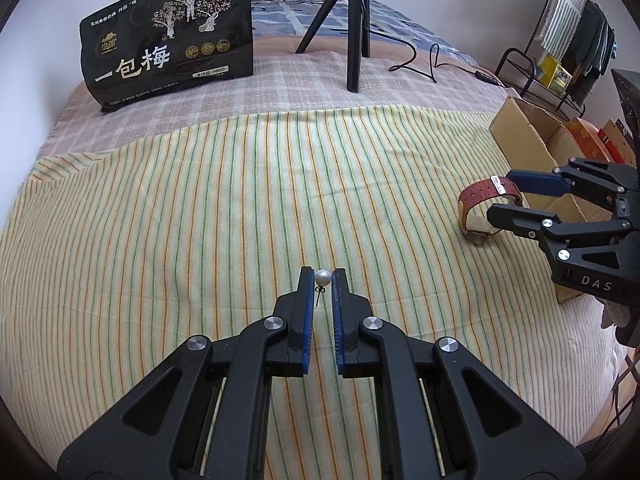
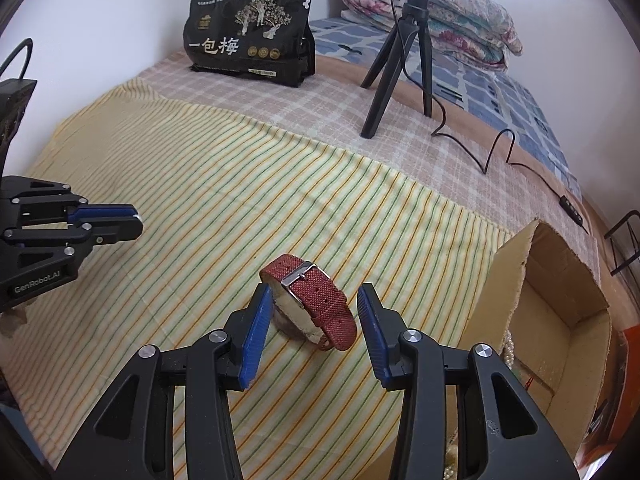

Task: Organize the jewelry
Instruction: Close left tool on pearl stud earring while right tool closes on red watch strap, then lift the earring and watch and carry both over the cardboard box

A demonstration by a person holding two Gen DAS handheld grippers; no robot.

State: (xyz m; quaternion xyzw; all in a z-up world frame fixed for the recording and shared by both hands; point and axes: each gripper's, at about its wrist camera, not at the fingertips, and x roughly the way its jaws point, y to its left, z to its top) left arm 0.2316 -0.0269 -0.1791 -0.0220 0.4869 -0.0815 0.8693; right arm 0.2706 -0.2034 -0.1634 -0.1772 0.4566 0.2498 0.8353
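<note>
Two tongs are at work over the striped cloth (image 1: 200,200) on the bed. Nearest, a pearl stud earring (image 1: 322,278) is pinched at the tips of the left tongs (image 1: 322,280), nearly closed, apparently for carrying. The right tongs (image 2: 312,304) are spread wide around the red-strapped watch (image 2: 316,300), without gripping. The cardboard box (image 2: 560,320), right, is judged the destination. Farther off, a tripod (image 2: 400,60) and black snack bag (image 2: 248,48) are clear of the path.

Right gripper (image 2: 311,312) with blue-padded fingers spread around a red woven buckled watch strap (image 2: 316,306) on striped yellow cloth (image 2: 200,184), open brown cardboard box (image 2: 560,300) beside, left gripper (image 2: 138,220) apparently closed, far left
</note>
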